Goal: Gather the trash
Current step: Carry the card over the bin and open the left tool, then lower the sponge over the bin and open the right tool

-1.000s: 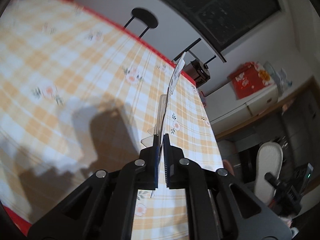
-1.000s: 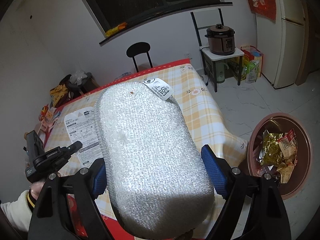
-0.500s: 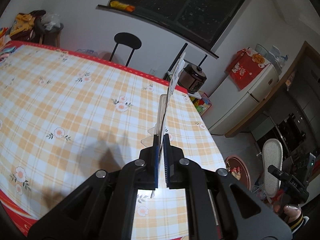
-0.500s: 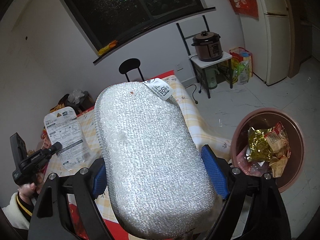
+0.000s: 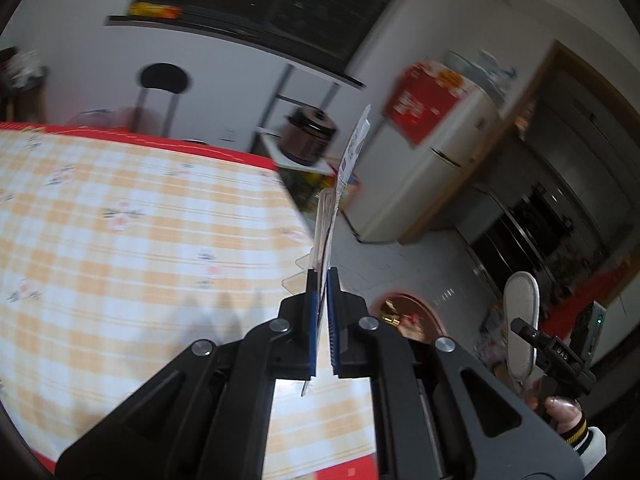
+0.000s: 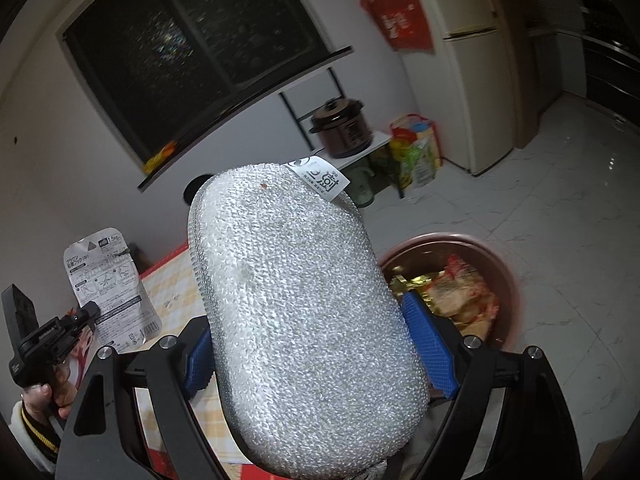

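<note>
My left gripper is shut on a flat plastic-and-card package, seen edge-on above the checked table's right end. The same package shows face-on in the right wrist view, held by the left gripper. My right gripper is shut on a silver scouring sponge with a white tag, held high. A brown trash bin with wrappers stands on the floor just behind and right of the sponge. It also shows in the left wrist view.
The orange checked table with a red edge lies left. A black stool, a rack with a rice cooker, a snack bag and a white fridge stand along the wall.
Both grippers have swung right, off the table toward the bin. The bin now sits closer behind the sponge. The left gripper's package has lifted off the table.
</note>
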`<act>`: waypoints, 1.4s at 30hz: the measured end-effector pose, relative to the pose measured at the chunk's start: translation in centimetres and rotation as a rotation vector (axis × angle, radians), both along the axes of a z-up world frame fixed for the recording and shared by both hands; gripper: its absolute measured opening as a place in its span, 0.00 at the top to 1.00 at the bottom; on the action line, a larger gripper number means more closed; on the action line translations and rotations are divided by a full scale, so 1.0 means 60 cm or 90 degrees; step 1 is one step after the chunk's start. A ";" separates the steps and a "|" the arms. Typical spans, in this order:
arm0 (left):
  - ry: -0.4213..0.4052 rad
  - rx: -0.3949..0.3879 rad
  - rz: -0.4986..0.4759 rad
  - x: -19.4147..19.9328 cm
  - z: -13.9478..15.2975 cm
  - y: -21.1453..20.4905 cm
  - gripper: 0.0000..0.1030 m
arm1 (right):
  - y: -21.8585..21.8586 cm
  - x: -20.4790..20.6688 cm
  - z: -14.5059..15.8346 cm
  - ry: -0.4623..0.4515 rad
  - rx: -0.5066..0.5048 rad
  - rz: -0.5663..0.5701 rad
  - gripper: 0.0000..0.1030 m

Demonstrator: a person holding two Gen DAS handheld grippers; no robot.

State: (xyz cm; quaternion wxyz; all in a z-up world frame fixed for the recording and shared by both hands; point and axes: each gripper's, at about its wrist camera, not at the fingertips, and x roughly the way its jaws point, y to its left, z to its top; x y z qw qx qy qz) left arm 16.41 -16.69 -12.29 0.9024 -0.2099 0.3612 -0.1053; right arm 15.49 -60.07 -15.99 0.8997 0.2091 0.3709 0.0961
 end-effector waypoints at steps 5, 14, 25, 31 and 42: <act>0.009 -0.008 -0.088 0.048 -0.012 -0.129 0.92 | -0.087 -0.036 -0.011 0.010 -0.002 -0.054 0.20; 0.056 -0.008 -0.163 0.122 -0.078 -0.335 0.92 | -0.238 -0.116 -0.042 0.034 -0.011 -0.148 0.20; 0.097 0.026 -0.196 0.171 -0.151 -0.481 0.41 | -0.342 -0.180 -0.067 0.048 -0.006 -0.220 0.20; 0.052 0.038 -0.192 0.164 -0.107 -0.466 0.25 | -0.341 -0.176 -0.052 0.026 0.001 -0.209 0.20; -0.053 0.146 -0.099 0.108 0.032 -0.335 0.09 | -0.266 -0.099 0.021 -0.039 -0.021 -0.114 0.20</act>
